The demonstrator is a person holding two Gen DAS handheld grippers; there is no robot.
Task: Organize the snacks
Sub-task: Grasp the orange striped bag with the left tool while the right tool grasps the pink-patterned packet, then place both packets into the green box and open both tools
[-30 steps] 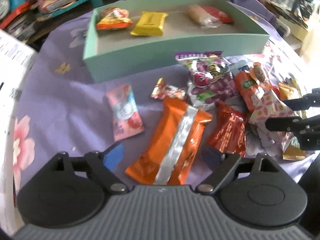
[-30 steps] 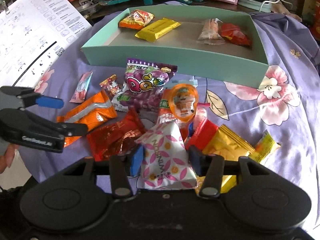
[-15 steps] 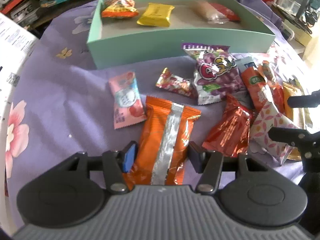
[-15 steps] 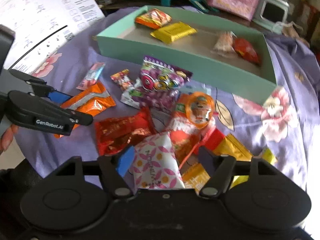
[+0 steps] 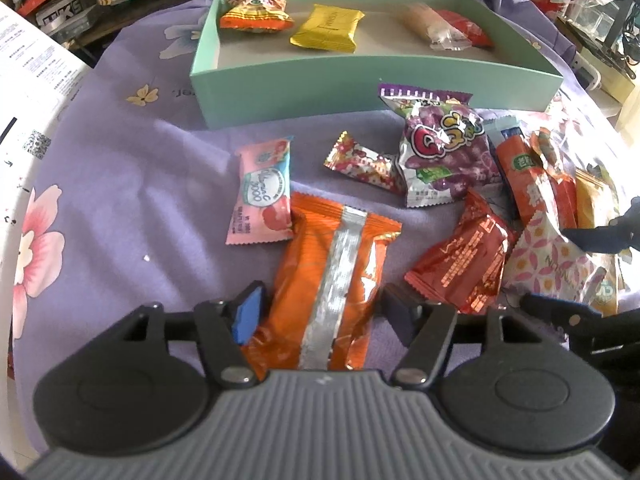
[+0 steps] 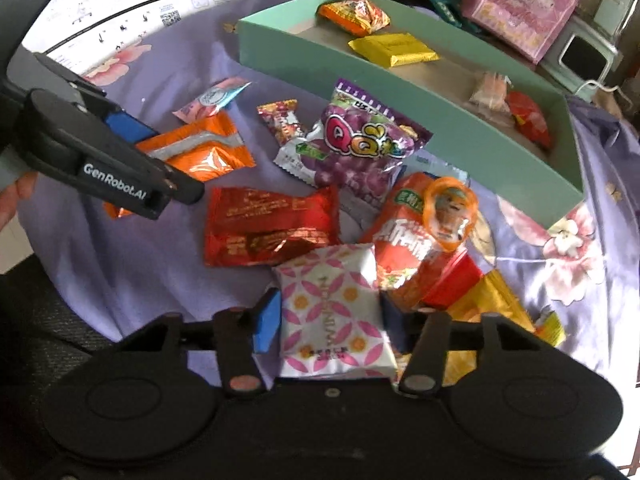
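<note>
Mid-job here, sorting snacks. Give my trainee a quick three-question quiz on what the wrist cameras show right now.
1. How many snacks lie in the teal box?
2. Which one lies between the fingers of the left gripper? A: purple bag. B: orange packet. C: yellow packet.
3. True or false: the white packet with the pink pattern is inside the box.

Key
1. Four.
2. B; those jaws are opening around it.
3. False: it lies outside the box, between the jaws of the right gripper, which are closing on it.
</note>
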